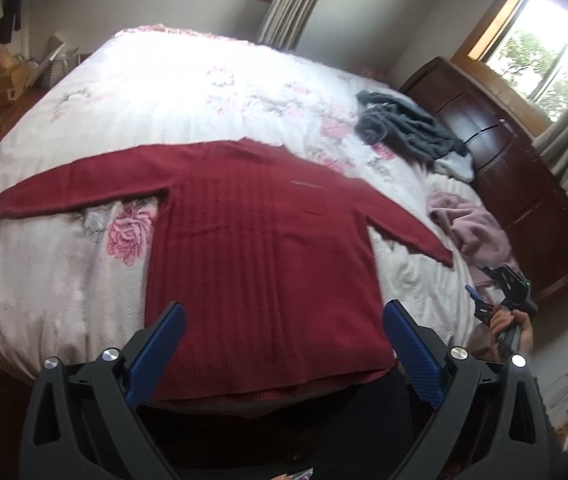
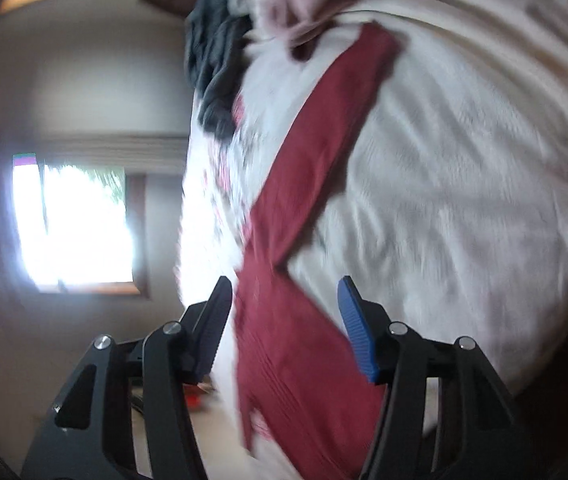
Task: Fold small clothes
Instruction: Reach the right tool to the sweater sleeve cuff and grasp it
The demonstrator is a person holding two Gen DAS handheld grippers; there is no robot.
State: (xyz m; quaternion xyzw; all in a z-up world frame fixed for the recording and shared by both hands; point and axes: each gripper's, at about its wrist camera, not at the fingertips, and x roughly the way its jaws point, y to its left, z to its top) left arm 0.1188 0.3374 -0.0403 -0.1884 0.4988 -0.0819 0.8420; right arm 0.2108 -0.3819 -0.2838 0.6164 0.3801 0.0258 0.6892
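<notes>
Tongs (image 1: 284, 344) gape, levelled above flat red sweater (image 1: 251, 240).

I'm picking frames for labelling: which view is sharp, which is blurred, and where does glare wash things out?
Left wrist view: mostly sharp, the red sweater shows its ribbing, but window light blows out the far bedspread. Right wrist view: motion-blurred throughout and rolled sideways, the sweater sleeve smeared, the window pure white glare.
</notes>
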